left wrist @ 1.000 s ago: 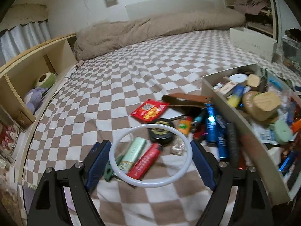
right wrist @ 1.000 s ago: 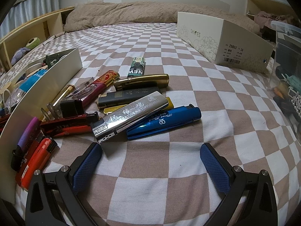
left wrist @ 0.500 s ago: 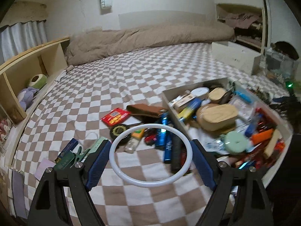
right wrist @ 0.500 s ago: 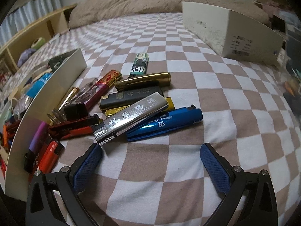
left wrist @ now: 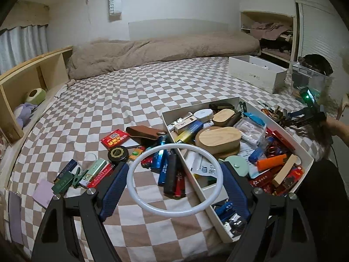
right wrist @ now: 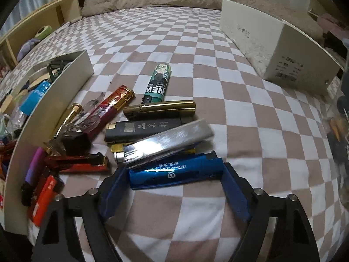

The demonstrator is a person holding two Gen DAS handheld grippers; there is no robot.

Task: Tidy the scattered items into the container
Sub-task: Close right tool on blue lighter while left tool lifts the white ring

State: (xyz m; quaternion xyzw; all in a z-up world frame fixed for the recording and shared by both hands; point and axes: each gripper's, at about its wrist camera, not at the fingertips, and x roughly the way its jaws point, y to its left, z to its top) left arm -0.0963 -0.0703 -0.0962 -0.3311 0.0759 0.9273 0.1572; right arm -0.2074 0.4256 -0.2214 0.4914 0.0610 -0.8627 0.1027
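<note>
Checkered bedspread [left wrist: 135, 91], brown and white; rumpled beige duvet at the far wall, wooden shelving to one side.

Item: white ring [left wrist: 174, 178], clamped across its width in my left gripper [left wrist: 174, 180], carried over the near wall of the white container [left wrist: 305, 152], already crowded.

Item: blue lighter [right wrist: 176, 172], flat on the cloth beside the container. My right gripper [right wrist: 172, 187] has just been closing, jaws at either end of it; contact I cannot confirm.

Step, as I judge: ring awaits release inside; lighter needs a firm squeeze, then a lift.
</note>
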